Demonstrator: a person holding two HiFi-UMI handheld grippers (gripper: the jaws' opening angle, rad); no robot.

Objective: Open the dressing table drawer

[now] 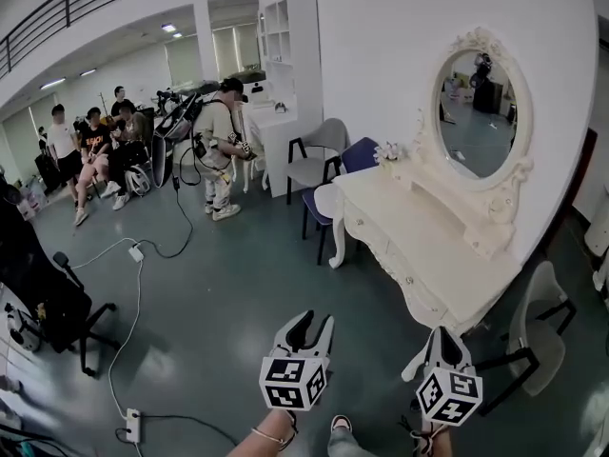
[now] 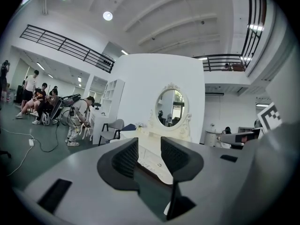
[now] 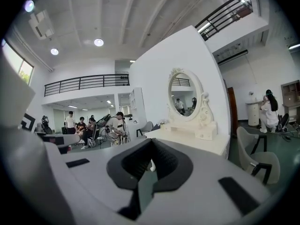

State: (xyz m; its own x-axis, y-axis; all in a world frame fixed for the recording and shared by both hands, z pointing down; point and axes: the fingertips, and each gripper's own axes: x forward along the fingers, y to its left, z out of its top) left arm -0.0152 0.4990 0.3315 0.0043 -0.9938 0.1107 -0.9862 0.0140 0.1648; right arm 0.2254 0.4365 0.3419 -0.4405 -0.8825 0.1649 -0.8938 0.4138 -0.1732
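The cream dressing table [image 1: 419, 227] stands against the white wall on the right, with an oval mirror [image 1: 479, 112] above it. Its drawer fronts [image 1: 381, 250] with small knobs face the open floor and look closed. My left gripper [image 1: 306, 324] hangs open and empty over the floor, well short of the table. Between its fingers [image 2: 125, 157] the left gripper view shows the table's front [image 2: 157, 165] far off. My right gripper [image 1: 443, 335] is shut on nothing, close to the table's near end. The right gripper view has the table [image 3: 197, 142] just beyond the joined tips [image 3: 150, 143].
A grey chair [image 1: 319, 155] and a blue chair [image 1: 354, 155] sit at the table's far end, another chair [image 1: 538, 336] by its near end. A black office chair [image 1: 57, 303] and a power strip [image 1: 131, 425] with cables are on the left. Several people [image 1: 95, 150] are at the back.
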